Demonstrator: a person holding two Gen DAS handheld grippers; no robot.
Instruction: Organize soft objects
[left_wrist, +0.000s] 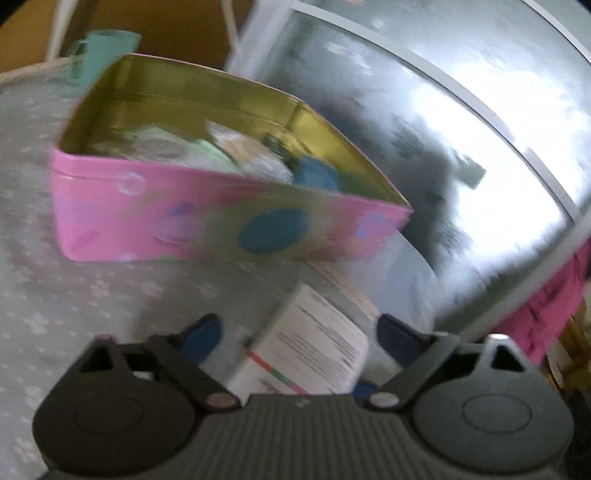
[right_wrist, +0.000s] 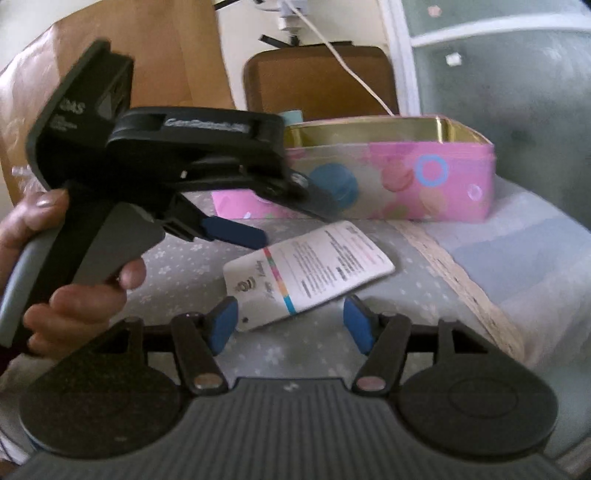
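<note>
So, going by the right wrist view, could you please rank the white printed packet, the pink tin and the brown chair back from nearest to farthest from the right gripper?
1. White printed packet: flat on the cloth, just ahead of the right gripper.
2. Pink tin: behind the packet, toward the right.
3. Brown chair back: beyond the tin, at the wall.

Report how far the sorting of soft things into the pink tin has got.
Done: the open pink metal tin already holds several soft items. In hand: nothing; the left gripper and right gripper are both open and empty. Left: the white printed packet lies on the grey flowered cloth, between both grippers' fingers.
</note>
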